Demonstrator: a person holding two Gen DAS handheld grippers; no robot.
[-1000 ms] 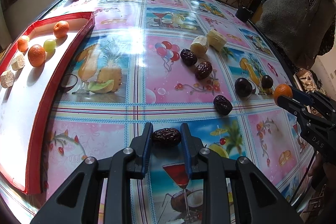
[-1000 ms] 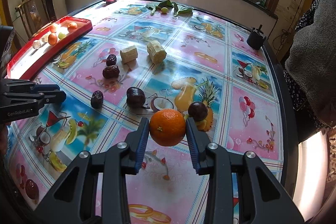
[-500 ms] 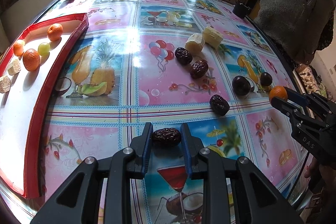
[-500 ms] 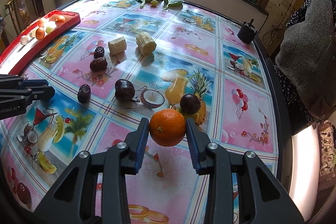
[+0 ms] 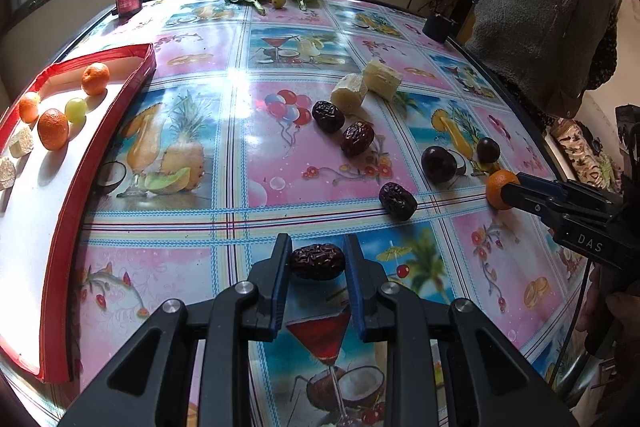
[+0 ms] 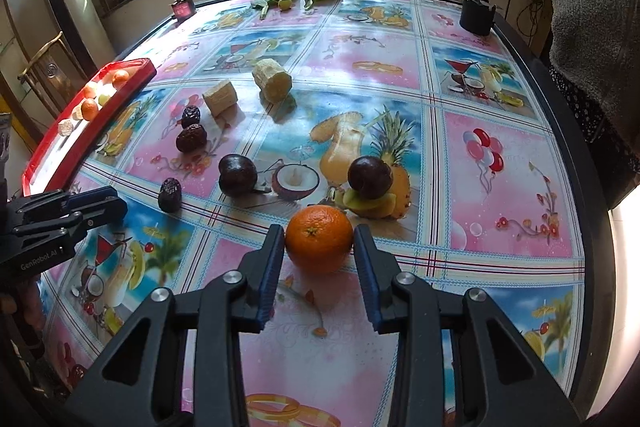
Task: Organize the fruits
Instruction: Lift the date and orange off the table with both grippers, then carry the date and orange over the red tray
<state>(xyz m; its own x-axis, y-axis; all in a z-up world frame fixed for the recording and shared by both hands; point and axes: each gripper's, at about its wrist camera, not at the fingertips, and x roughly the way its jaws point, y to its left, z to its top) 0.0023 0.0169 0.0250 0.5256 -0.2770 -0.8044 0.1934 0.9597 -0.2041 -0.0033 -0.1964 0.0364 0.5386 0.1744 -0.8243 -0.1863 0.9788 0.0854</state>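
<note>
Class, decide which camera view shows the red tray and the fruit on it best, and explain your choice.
The left wrist view: the red tray lies near and large, each fruit on it distinct. In the right wrist view it is far off at the left edge, seen low, its contents small and overexposed.

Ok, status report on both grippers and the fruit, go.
Left gripper shut on a red date. Right gripper shut on an orange. Red tray to the left, path looks clear.
</note>
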